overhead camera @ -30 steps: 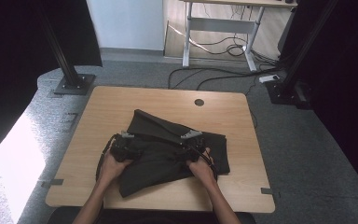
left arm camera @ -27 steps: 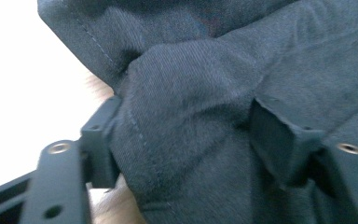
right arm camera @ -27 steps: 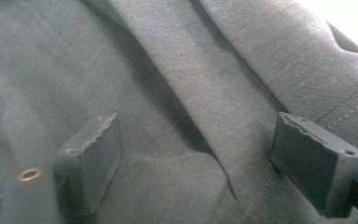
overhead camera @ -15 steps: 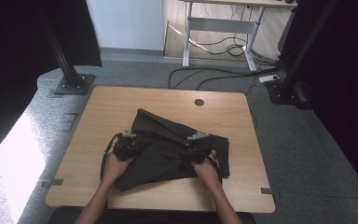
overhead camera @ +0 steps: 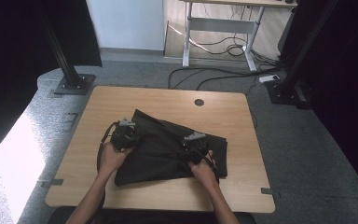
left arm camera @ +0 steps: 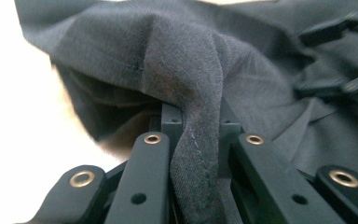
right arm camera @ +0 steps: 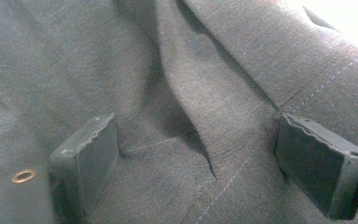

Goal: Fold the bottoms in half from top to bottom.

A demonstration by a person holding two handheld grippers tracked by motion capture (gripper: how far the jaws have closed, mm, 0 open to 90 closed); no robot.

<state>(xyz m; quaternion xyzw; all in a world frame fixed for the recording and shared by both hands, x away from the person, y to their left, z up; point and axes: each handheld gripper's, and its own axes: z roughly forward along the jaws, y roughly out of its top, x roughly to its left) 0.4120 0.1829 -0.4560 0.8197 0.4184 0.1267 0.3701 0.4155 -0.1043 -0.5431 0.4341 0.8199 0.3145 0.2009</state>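
A dark grey garment [overhead camera: 168,151] lies rumpled on the wooden table [overhead camera: 168,100]. My left gripper [overhead camera: 124,134] sits at its left edge; its jaws have just been closing. In the left gripper view that gripper [left arm camera: 199,119] is shut on a stitched fold of the garment [left arm camera: 186,65], which bulges up over the jaws. My right gripper [overhead camera: 194,142] rests on the garment's right half. In the right gripper view its [right arm camera: 200,154] fingers [right arm camera: 88,151] stand wide apart and open, with creased cloth [right arm camera: 214,70] lying flat between them. The right gripper's black jaws [left arm camera: 340,56] also show far off.
A round cable hole [overhead camera: 199,102] sits near the table's far edge. Black stand bases [overhead camera: 72,84] [overhead camera: 284,91] flank the table's far corners on the carpet. Cables [overhead camera: 214,74] run across the floor toward a desk frame [overhead camera: 219,28] behind.
My left gripper has closed on the garment's left edge and lifted it, drawing the cloth up into a ridge. The right gripper has stayed in place, open on the cloth.
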